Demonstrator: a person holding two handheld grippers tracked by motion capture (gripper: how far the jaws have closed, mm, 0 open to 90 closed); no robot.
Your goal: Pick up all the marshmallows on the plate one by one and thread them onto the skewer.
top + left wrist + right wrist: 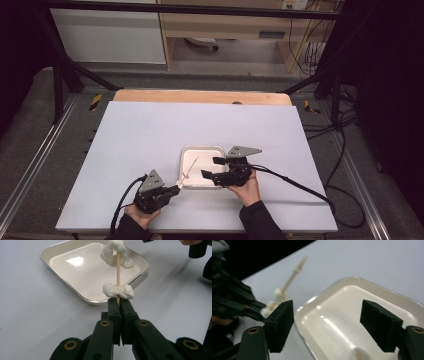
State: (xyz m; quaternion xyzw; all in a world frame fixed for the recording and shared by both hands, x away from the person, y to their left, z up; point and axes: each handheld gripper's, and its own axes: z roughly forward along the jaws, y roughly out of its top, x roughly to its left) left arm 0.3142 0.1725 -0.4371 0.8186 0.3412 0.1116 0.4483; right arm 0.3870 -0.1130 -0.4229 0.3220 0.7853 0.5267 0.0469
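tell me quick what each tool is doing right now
Left tool: closed on a wooden skewer carrying white puffy pieces.
Right tool: open, holding nothing, over the white tray.

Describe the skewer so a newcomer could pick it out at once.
Find the white tray on the pale table. At its near-left corner the left tongs are shut on a thin wooden skewer, slanting over the tray. It carries two puffy white lumps.

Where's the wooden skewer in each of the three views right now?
High view: skewer slants over the white tray's left edge, held by the left claw.
Left gripper view: upright at center, carrying white puffy pieces.
Right gripper view: blurred, upper left.
Shared landmark: the tray.
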